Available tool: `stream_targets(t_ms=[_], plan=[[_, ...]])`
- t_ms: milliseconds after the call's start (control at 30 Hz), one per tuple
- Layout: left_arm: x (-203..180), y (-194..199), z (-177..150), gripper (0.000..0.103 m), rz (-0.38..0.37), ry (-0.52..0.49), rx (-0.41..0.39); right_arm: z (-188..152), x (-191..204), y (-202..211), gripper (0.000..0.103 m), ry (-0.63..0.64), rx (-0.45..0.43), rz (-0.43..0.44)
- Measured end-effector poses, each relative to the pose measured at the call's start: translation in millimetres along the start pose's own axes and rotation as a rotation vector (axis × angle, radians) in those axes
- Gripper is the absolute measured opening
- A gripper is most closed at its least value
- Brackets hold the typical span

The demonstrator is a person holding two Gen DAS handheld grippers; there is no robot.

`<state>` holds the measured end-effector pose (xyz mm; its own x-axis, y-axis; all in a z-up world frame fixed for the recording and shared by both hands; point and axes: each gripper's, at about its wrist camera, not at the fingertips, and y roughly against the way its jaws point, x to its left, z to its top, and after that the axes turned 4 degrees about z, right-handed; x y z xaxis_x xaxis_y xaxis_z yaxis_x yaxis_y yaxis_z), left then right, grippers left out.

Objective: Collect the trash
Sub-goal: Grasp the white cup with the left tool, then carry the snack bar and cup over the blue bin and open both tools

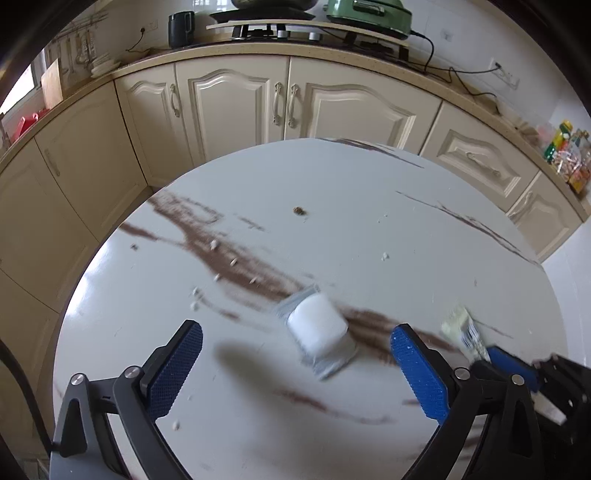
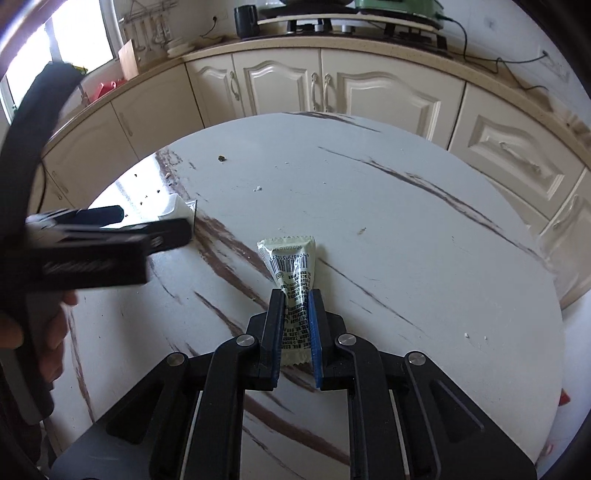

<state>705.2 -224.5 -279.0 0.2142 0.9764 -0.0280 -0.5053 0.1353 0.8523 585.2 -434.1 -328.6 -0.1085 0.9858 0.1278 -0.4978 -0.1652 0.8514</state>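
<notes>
A small white tub on a silvery foil sheet lies on the round marble table. My left gripper hangs open over it, its blue pads wide on either side and clear of it. My right gripper is shut on a pale green snack wrapper with a barcode, whose far end rests on the table. From the left wrist view, that wrapper and the right gripper show at the right edge. From the right wrist view, the left gripper's black fingers are blurred, with the tub behind them.
A brown crumb and several white crumbs are scattered over the table. Cream cabinets curve around behind it, under a counter with a black jug and a green appliance. A person's hand holds the left gripper.
</notes>
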Motion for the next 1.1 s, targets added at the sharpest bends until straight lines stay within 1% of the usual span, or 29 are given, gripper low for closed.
stream_targets(t_ms=[33, 67, 100, 133, 167, 200, 233, 267, 367, 400, 467, 567, 600, 767, 867, 967, 1100], plan=[[-1, -4, 3, 0.085, 0.012, 0.001, 0.001, 0, -1, 0, 0.013, -0.002, -0.001, 0.006], [-2, -8, 4, 0.084, 0.011, -0.007, 0.013, 0, -1, 1, 0.013, -0.002, -0.005, 0.011], [-5, -9, 4, 0.074, 0.031, -0.026, -0.001, 0, -2, 1, 0.013, -0.001, -0.005, 0.016], [-9, -12, 5, 0.068, 0.049, -0.043, -0.005, 0, -1, 1, 0.013, -0.001, -0.008, 0.020], [-8, -13, 7, 0.064, 0.043, -0.045, -0.014, 0, -1, 1, 0.013, 0.000, -0.010, 0.023], [-9, -11, 2, 0.051, 0.041, -0.037, -0.019, 1, -1, 1, 0.013, 0.001, -0.011, 0.028], [-10, -16, 2, 0.030, 0.040, -0.031, -0.027, 1, -1, 1, 0.013, 0.001, -0.013, 0.034], [-7, -14, -2, 0.023, 0.020, -0.032, -0.034, 2, -1, 1, 0.013, -0.001, -0.015, 0.039], [3, -15, -8, 0.022, -0.033, -0.027, -0.025, 2, 3, 2, 0.013, -0.006, -0.021, 0.050], [7, -9, -13, 0.022, -0.044, -0.024, -0.022, 3, 5, 2, 0.013, -0.004, -0.024, 0.053], [14, -10, -18, 0.022, -0.098, -0.015, -0.012, 3, 10, 4, 0.013, 0.002, -0.030, 0.059], [27, 1, -29, 0.022, -0.152, 0.010, -0.009, 2, 19, 10, 0.013, 0.009, -0.043, 0.069], [31, 5, -27, 0.016, -0.154, 0.008, -0.014, 2, 22, 12, 0.013, 0.011, -0.044, 0.074], [44, 43, -44, 0.015, -0.222, -0.001, -0.051, -1, 37, 27, 0.013, 0.010, -0.065, 0.084], [46, 57, -57, 0.015, -0.232, -0.025, -0.059, -2, 51, 40, 0.013, 0.018, -0.077, 0.080], [51, 76, -73, 0.015, -0.253, -0.034, -0.092, -6, 67, 51, 0.013, 0.019, -0.088, 0.075], [83, 127, -89, 0.015, -0.273, -0.030, -0.147, -15, 96, 71, 0.013, 0.032, -0.112, 0.089]])
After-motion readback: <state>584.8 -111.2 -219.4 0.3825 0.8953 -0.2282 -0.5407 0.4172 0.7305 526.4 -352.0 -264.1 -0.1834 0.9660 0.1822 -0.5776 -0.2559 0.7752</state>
